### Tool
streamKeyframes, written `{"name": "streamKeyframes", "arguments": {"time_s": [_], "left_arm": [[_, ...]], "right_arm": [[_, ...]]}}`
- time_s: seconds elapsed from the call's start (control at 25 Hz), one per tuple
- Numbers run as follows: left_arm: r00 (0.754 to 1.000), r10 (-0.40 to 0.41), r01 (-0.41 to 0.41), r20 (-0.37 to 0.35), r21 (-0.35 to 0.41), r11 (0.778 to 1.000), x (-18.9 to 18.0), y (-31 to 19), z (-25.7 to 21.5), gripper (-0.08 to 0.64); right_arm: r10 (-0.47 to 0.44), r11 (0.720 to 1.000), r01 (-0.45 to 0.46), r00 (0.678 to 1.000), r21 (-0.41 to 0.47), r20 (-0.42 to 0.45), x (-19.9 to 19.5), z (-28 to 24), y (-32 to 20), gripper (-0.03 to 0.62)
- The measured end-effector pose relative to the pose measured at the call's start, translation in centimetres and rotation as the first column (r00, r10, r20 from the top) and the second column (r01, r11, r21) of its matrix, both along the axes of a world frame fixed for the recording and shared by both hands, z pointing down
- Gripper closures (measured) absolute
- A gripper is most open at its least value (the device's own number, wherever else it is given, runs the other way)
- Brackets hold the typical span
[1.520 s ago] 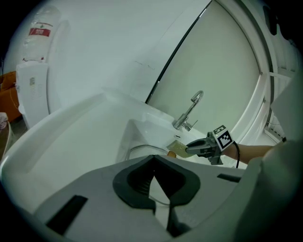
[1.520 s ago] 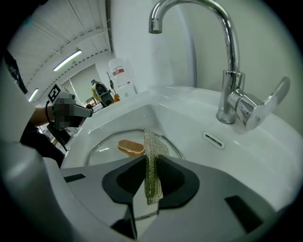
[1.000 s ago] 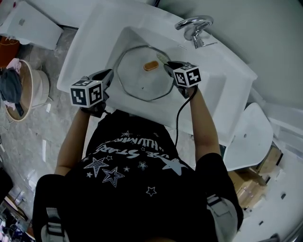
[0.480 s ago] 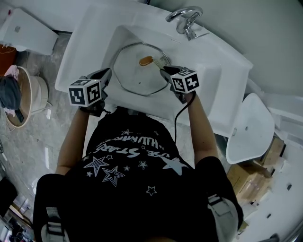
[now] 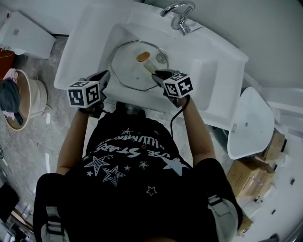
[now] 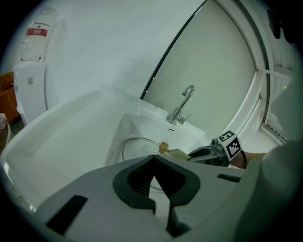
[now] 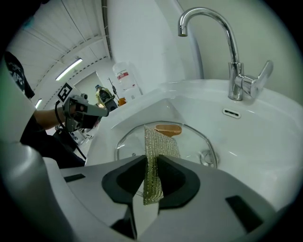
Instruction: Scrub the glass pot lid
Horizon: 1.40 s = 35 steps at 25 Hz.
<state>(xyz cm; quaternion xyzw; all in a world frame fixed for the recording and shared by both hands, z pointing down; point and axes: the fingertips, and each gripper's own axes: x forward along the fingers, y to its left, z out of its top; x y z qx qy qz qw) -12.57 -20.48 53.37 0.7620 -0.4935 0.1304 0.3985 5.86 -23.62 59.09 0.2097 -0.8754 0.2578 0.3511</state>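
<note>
The glass pot lid (image 5: 130, 66) lies flat in the white sink basin (image 5: 189, 52), its orange knob (image 5: 143, 57) up. My right gripper (image 5: 155, 74) hangs over the lid's near right rim, shut on a gold-silver mesh scrub pad (image 5: 150, 68) that reaches toward the knob. In the right gripper view the scrub pad (image 7: 154, 158) stands on edge between the jaws of the right gripper (image 7: 150, 163), above the lid (image 7: 128, 144) and knob (image 7: 168, 129). My left gripper (image 5: 106, 74) hovers at the sink's near left edge, shut and holding nothing; the left gripper (image 6: 154, 163) looks across at the lid (image 6: 135, 144).
A chrome faucet (image 5: 177, 13) stands at the back of the sink, and the drain (image 7: 207, 157) lies beside the lid. A white basin-shaped piece (image 5: 248, 125) and cardboard boxes (image 5: 258, 172) sit to the right. A round basket (image 5: 21, 97) stands on the floor at left.
My right gripper has drawn the scrub pad back across the lid, from beside the knob toward the near rim. The left gripper has stayed put.
</note>
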Motion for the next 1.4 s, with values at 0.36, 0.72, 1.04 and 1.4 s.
{"name": "streamKeyframes", "arguments": {"time_s": [0.36,0.72,1.04,1.4], "left_arm": [[1.000,-0.007,0.007,-0.006,0.006,1.000,0.1,0.8,-0.1,0.552],[1.000,-0.013,0.013,-0.001,0.017,1.000,0.5,1.4,-0.7,0.552],[1.000,-0.011,0.010,0.011,0.021,1.000,1.4,2.2,-1.0,0.552],[0.999,-0.016,0.015,0.029,0.032,0.999,2.3,2.9,-1.8,0.552]], "right_arm": [[-0.095,0.995,0.095,0.995,-0.004,0.024,-3.7,-0.6,3.2,0.511],[-0.161,0.986,0.165,0.983,-0.033,0.086,-6.1,-1.9,5.9,0.511],[-0.155,0.984,0.167,0.973,-0.057,0.171,-7.1,-3.2,7.0,0.511],[-0.119,0.992,0.124,0.968,-0.008,0.221,-5.6,-5.1,6.8,0.514]]}}
